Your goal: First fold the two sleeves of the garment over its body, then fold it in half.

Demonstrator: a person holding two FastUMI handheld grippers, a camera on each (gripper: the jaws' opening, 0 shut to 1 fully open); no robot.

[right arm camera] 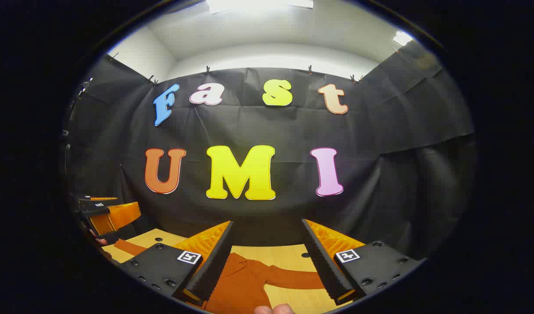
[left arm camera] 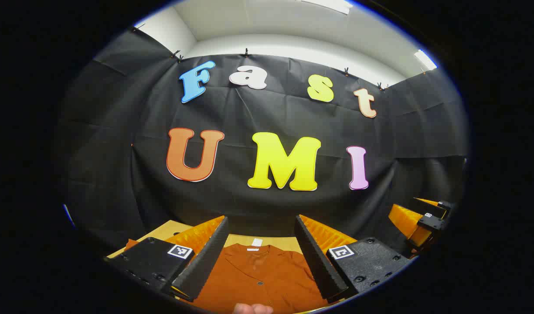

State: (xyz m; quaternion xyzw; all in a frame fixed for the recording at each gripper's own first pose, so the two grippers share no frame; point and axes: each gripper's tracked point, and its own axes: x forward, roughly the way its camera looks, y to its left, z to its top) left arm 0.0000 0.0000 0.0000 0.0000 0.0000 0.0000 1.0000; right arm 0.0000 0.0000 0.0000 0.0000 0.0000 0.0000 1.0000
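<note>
fingertips of a hand point(left arm camera: 253, 308) peek in at the very bottom of the left gripper view, and another hand point(right arm camera: 274, 309) shows at the bottom of the right gripper view. just beyond, the left gripper point(left arm camera: 261, 257) is held level above the table, its two fingers spread wide apart and gripping nothing. the right gripper point(right arm camera: 267, 261) sits in the same pose, fingers released and well apart, nothing between them. each gripper also appears at the edge of the other's view, raised beside it.

below and ahead lies one garment point(left arm camera: 258, 279), a rust-orange shirt spread flat on the light wooden table point(right arm camera: 288, 250). its collar, with a white tag, points toward the far wall, and a dark button sits on the front. in the right gripper view one sleeve point(right arm camera: 293, 278) stretches straight out sideways across the bare wood, unfolded. behind the table hangs the black cloth wall point(left arm camera: 267, 117).
</note>
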